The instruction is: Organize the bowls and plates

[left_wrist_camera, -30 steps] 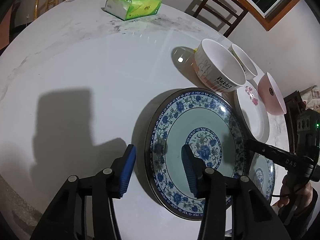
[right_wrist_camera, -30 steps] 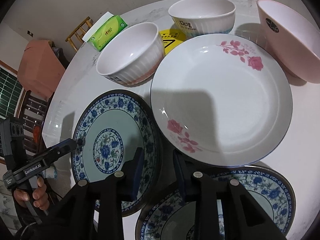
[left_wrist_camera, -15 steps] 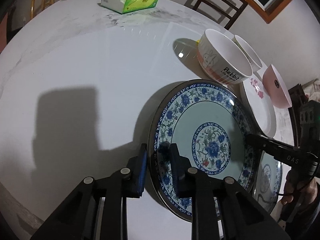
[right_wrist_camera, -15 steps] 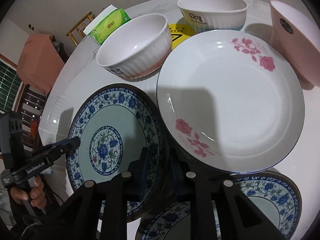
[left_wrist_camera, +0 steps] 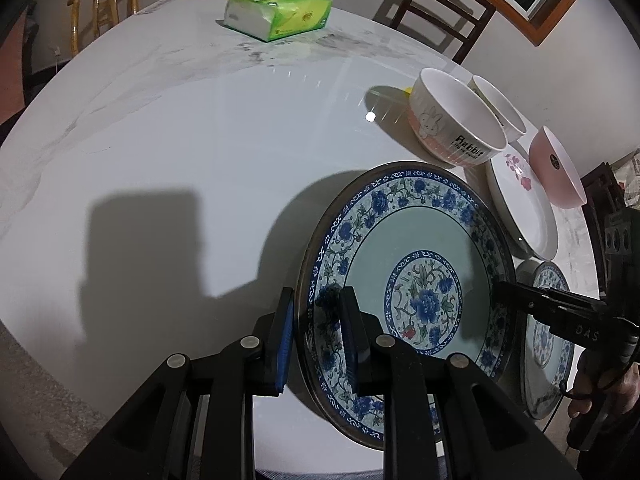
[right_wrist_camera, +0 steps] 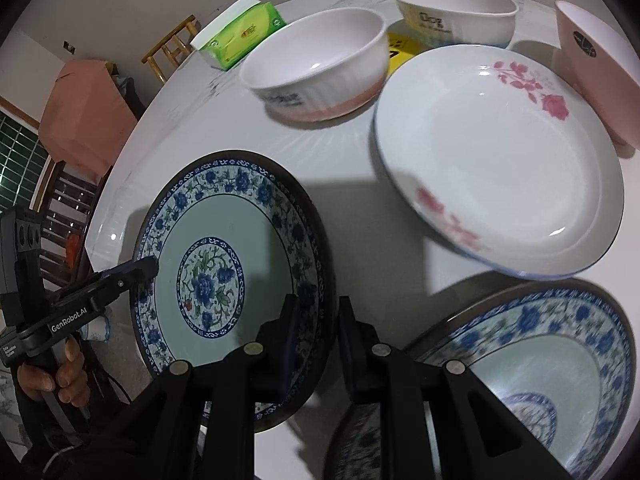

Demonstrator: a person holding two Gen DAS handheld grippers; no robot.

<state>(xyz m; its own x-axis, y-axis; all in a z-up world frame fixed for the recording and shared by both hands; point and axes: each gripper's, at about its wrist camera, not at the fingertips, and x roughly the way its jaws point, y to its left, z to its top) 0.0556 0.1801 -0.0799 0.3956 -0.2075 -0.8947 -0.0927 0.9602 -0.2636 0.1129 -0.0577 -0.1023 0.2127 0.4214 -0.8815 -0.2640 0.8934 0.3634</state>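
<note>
I have both tools on the same piece. The blue-and-white floral plate (left_wrist_camera: 416,292) sits on the white round table (left_wrist_camera: 200,140), and each gripper has taken it by the rim from opposite sides.

The left gripper (left_wrist_camera: 316,332) straddles the plate's near-left rim: one blue pad outside the edge, the other over the patterned border. Its jaws have just been closing, the rim is between them, and they now stand narrow and clamped on it. The right gripper (right_wrist_camera: 316,336) does the same on the opposite rim, one pad over the border and one outside; its jaws have also just been closing and grip the edge.

Governing relation: the two grips lie across the plate from each other, so the line between them runs through its centre. I judge that any lift must keep both hands level and moving together, or the plate will pivot on that line.

A second blue-and-white plate (right_wrist_camera: 532,364) lies just beside, on the right gripper's side, and appears to be the natural stacking target. If so, the move runs toward the right hand, which is nearer to it.

The rose-pattern white plate (right_wrist_camera: 500,160) is beyond the second plate. The Rabbit bowl (left_wrist_camera: 456,120), Dog bowl (right_wrist_camera: 456,12) and pink bowl (right_wrist_camera: 596,76) stand further back. The tissue pack (left_wrist_camera: 280,16) is well apart, at the far edge.
</note>
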